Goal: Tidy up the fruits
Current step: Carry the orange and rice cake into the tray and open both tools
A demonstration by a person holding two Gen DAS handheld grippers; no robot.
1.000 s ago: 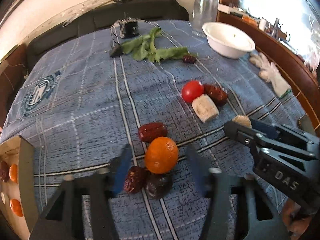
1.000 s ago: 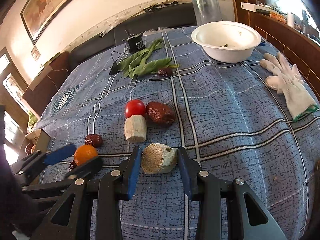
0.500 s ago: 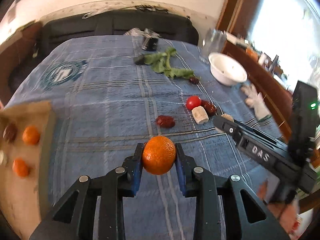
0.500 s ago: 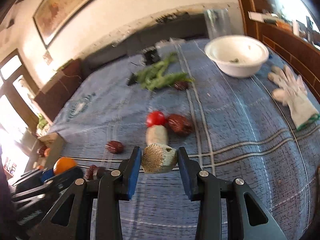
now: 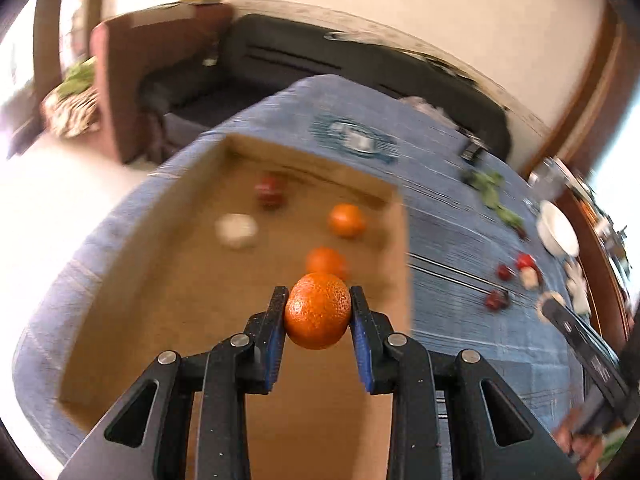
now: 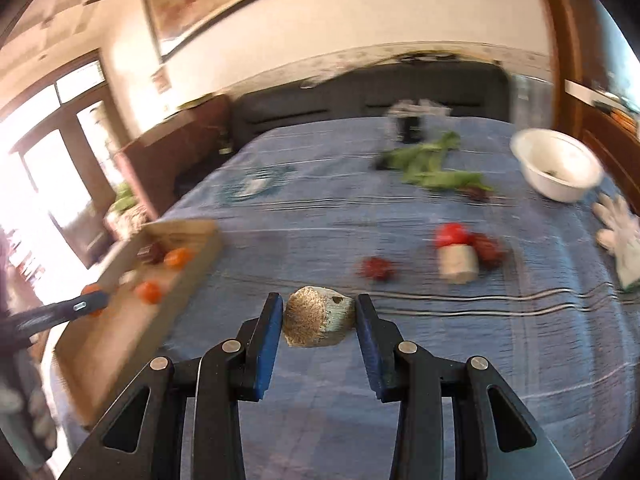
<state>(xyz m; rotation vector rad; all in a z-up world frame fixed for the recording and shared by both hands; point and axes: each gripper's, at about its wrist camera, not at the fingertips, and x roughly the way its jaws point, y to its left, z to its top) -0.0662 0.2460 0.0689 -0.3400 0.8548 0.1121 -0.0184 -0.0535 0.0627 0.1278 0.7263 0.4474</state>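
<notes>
My left gripper is shut on an orange and holds it above the cardboard box. The box holds two oranges, a red date and a pale chunk. My right gripper is shut on a pale fibrous chunk, lifted above the blue cloth. On the cloth lie a tomato, a pale chunk and red dates. The box is at the left in the right wrist view, with the left gripper over it.
A white bowl, green leaves and a white glove lie at the far right of the cloth. A black sofa stands behind the table. The views are motion-blurred.
My left gripper has carried the orange leftwards from over the cloth to above the box. My right gripper has lifted higher with the fibrous chunk and turned left.
</notes>
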